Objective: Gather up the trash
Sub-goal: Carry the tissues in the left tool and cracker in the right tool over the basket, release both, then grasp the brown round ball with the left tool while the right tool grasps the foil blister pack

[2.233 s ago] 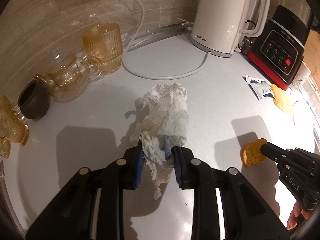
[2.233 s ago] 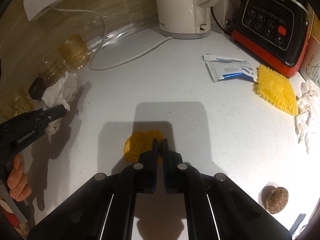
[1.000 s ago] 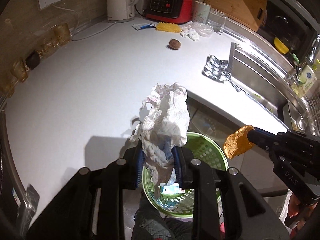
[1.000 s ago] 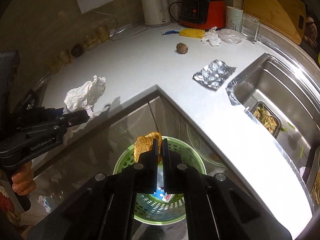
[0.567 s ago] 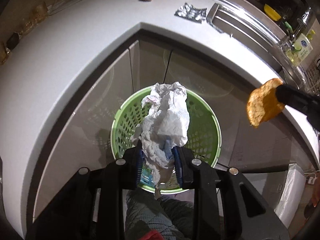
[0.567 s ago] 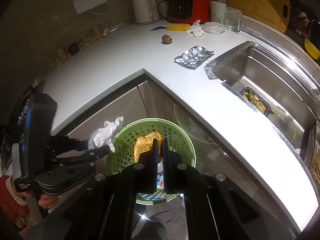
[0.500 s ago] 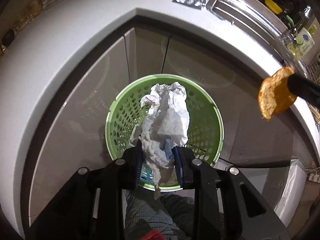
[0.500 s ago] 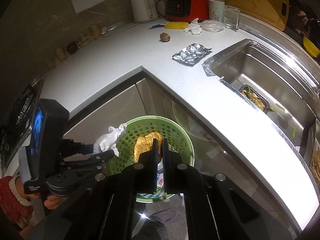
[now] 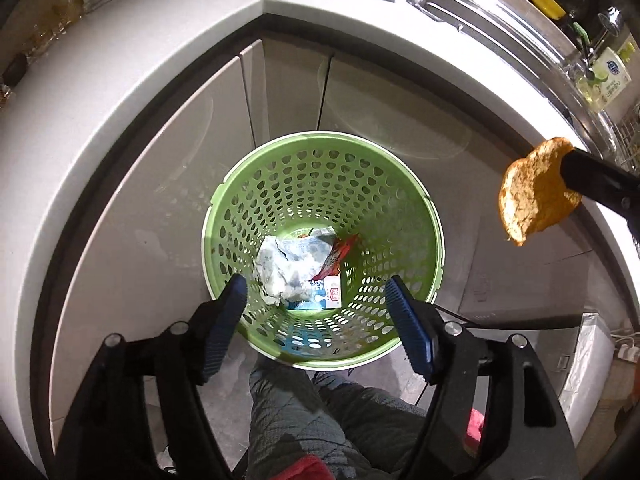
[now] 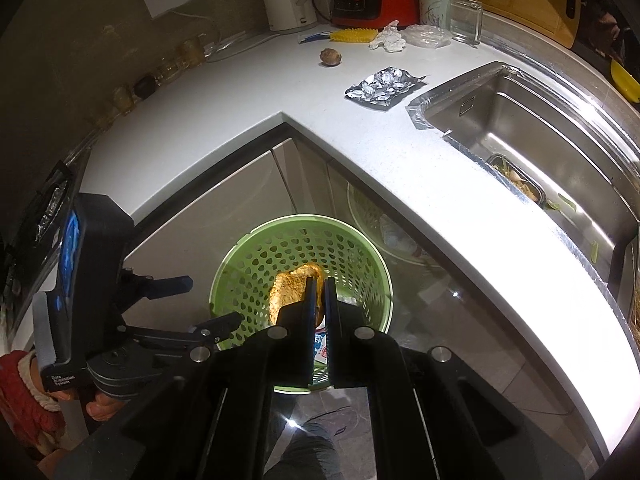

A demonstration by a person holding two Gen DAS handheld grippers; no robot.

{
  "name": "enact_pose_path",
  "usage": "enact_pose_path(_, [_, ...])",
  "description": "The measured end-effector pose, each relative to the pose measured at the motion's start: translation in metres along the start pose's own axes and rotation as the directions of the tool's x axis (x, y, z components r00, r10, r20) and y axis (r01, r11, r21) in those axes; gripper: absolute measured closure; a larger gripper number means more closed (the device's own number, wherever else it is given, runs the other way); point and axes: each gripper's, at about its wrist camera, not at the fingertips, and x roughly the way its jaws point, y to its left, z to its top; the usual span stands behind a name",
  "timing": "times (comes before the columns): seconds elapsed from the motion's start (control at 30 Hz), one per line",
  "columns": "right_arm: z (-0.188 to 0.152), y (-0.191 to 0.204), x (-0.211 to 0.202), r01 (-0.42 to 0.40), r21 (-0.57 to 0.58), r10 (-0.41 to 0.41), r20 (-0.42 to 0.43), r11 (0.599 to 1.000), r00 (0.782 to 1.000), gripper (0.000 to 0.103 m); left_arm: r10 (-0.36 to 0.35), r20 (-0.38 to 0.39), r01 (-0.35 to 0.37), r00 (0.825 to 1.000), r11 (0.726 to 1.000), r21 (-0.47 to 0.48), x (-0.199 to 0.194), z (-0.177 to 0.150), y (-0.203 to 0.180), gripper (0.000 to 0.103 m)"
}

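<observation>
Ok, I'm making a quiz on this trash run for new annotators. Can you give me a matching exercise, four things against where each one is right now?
Things:
1. crumpled tissue
2. orange peel
3. foil sheet
4. brown round fruit

Places:
A. flat on the countertop beside the sink
B. clamped in the right gripper, above the basket
C. at the bottom of the green basket
D. on the countertop near the yellow brush

Pairs: 1-C, 2-B, 3-A, 4-D
</observation>
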Motion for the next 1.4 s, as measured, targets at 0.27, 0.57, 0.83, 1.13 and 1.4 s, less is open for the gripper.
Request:
enact_pose_path(0.27, [-0.005, 0.004, 0.028, -0.037, -0.006, 0.037, -0.047, 0.999, 0.998, 0.098, 0.034, 0.093, -0.031, 0.995, 0.999, -0.036, -0.045, 0.003, 0.021, 0.023])
enact_pose_path(0.57, [-0.005, 0.0, 0.054, -0.055, 0.039, 0.058, -0.1, 0.998, 0.993, 0.076, 0.092, 0.133, -0.08, 0.987, 0.992, -0.098, -0.073, 0.022, 0.05, 0.022])
enact_pose_path(0.83, [0.024, -0.014, 0.027, 0.01, 0.079, -0.009, -0.017, 0.997, 1.0, 0.048, 0.079, 0.173, -0.064, 0.982, 0.994, -0.087, -0.086, 0.049, 0.052, 0.013])
enact_pose_path(1.13, [0.064, -0.018, 0.005, 0.074, 0.119, -0.084, 0.078, 0.99, 0.993, 0.017, 0.06, 0.228, -0.053, 0.972, 0.998, -0.036, -0.089, 0.097, 0.053, 0.009])
enact_pose_path(1.4, [0.1, -0.032, 0.017, 0.131, 0.201, -0.15, 0.087, 0.971, 0.985, 0.013, 0.038, 0.287, -0.051, 0.957, 0.998, 0.038, -0.069, 0.169, 0.056, 0.009])
